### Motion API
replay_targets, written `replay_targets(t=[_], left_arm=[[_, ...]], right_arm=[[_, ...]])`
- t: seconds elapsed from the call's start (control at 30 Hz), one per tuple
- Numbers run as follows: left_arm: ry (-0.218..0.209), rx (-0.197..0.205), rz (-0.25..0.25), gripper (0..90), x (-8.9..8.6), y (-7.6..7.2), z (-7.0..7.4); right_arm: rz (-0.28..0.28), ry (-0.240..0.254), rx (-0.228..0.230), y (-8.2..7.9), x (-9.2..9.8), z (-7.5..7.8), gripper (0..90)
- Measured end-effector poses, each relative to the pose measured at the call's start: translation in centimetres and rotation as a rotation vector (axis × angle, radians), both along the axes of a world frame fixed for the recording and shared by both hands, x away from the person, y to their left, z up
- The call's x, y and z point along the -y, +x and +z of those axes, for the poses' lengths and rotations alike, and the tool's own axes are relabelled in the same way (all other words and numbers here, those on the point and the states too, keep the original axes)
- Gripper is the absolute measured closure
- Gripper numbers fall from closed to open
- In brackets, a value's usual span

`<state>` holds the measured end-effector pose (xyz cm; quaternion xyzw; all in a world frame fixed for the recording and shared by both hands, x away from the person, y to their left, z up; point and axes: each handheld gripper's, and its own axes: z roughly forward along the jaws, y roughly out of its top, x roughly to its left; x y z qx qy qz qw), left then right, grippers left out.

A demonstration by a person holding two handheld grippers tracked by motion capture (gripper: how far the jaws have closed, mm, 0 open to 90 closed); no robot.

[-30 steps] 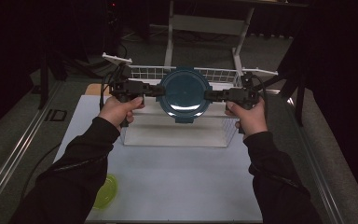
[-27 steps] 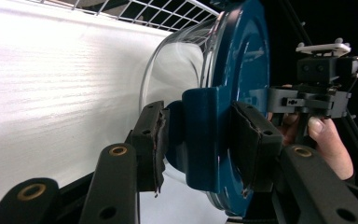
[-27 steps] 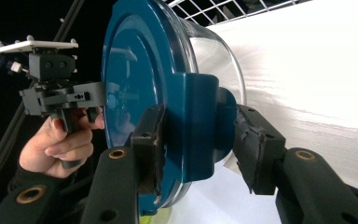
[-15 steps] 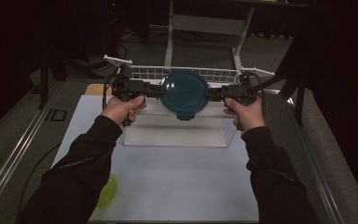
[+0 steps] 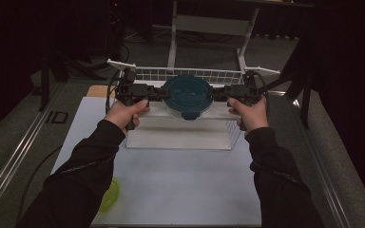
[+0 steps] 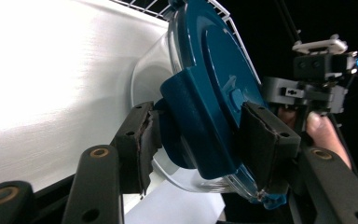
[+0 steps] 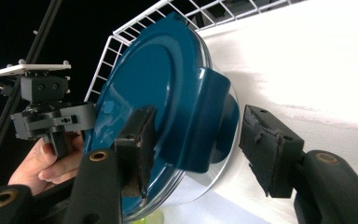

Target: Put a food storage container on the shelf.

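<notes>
A round clear container with a dark blue lid (image 5: pixel 187 95) hangs level over a white rack (image 5: pixel 180 138), between my two grippers. My left gripper (image 5: pixel 159 93) reaches in from the left and straddles a blue lid clip (image 6: pixel 191 126); its jaws have just been opening, and the pads (image 6: pixel 142 140) stand close beside the clip without visibly squeezing it. My right gripper (image 5: pixel 218 92) comes from the right, its jaws also just opening. One pad (image 7: pixel 137 135) lies against the lid top (image 7: pixel 158 93). The other pad (image 7: pixel 268 144) stands clear of the clip (image 7: pixel 209 126).
A white wire basket wall (image 5: pixel 195 74) runs behind the container. A green round thing (image 5: pixel 109 194) lies at the near left of the white table mat (image 5: pixel 185 185). A metal stand (image 5: pixel 176 28) rises beyond the table. Dark floor surrounds it.
Both hands stay almost where they were. The container's bright lower rim, seen a second ago, has dimmed as it settled slightly flatter over the rack.
</notes>
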<state>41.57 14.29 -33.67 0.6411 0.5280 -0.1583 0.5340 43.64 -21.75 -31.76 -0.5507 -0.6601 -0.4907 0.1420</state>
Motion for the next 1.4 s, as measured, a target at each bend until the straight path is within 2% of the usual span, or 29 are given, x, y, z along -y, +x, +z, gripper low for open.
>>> replay_targets(t=[0.1, 0.2, 0.37, 0.4, 0.57, 0.7, 0.83, 0.9, 0.97, 1.1, 1.13, 1.17, 1.23, 1.27, 1.37, 1.4], left_arm=[[0.021, 0.019, 0.002, 44.8, 0.1, -0.5, 0.2], [0.03, 0.019, -0.002, 44.1, 0.0, -0.6, 0.3], [0.048, 0.031, 0.016, 40.8, -0.4, -0.8, 0.5], [0.049, 0.042, 0.024, 40.2, -0.5, -0.9, 0.6], [0.069, 0.077, 0.028, 40.0, -1.1, -1.7, 0.7], [0.118, 0.128, 0.028, 39.7, -1.2, -2.6, 0.7], [0.14, 0.176, 0.014, 38.7, -1.2, -3.7, 0.8], [0.158, 0.211, 0.006, 37.2, -1.2, -4.3, 0.8], [0.153, 0.246, -0.006, 36.0, -1.3, -5.0, 0.9], [0.147, 0.325, -0.03, 31.0, -1.2, -6.5, 0.9], [0.147, 0.325, -0.03, 29.9, -1.2, -6.5, 0.9], [0.164, 0.354, -0.036, 29.9, -1.1, -7.0, 0.9], [0.18, 0.383, -0.043, 25.8, -0.9, -7.6, 0.9], [0.191, 0.411, -0.054, 24.8, -0.8, -8.1, 0.8], [0.218, 0.444, -0.045, 13.8, -0.6, -9.0, 0.7], [0.244, 0.461, -0.044, 11.8, -0.5, -9.4, 0.6]], right_arm=[[-0.014, -0.022, 0.037, -0.6, 0.2, 0.6, 43.4], [-0.01, -0.036, 0.07, -1.3, 0.1, 1.1, 42.9], [0.025, -0.033, 0.123, -2.9, 0.1, 1.9, 42.2], [0.034, -0.019, 0.133, -3.3, 0.1, 2.0, 42.7], [0.092, -0.026, 0.173, -5.4, -0.4, 2.1, 43.9], [0.15, -0.012, 0.183, -7.1, -1.1, 1.5, 46.7], [0.19, -0.009, 0.184, -8.3, -1.9, 0.5, 52.8], [0.196, -0.004, 0.185, -8.7, -2.2, 0.0, 60.7], [0.207, -0.032, 0.194, -9.0, -2.6, -0.3, 65.6], [0.211, -0.067, 0.219, -9.3, -3.3, -0.6, 86.5], [0.211, -0.067, 0.219, -9.3, -3.3, -0.6, 86.5], [0.214, -0.074, 0.224, -9.3, -3.4, -0.6, 89.2], [0.221, -0.083, 0.223, -9.2, -3.9, -0.7, 89.5], [0.224, -0.087, 0.221, -9.2, -4.1, -0.8, 89.5], [0.222, -0.11, 0.228, -9.0, -4.7, -0.8, 89.5], [0.219, -0.113, 0.229, -8.9, -4.8, -0.8, 89.6]])
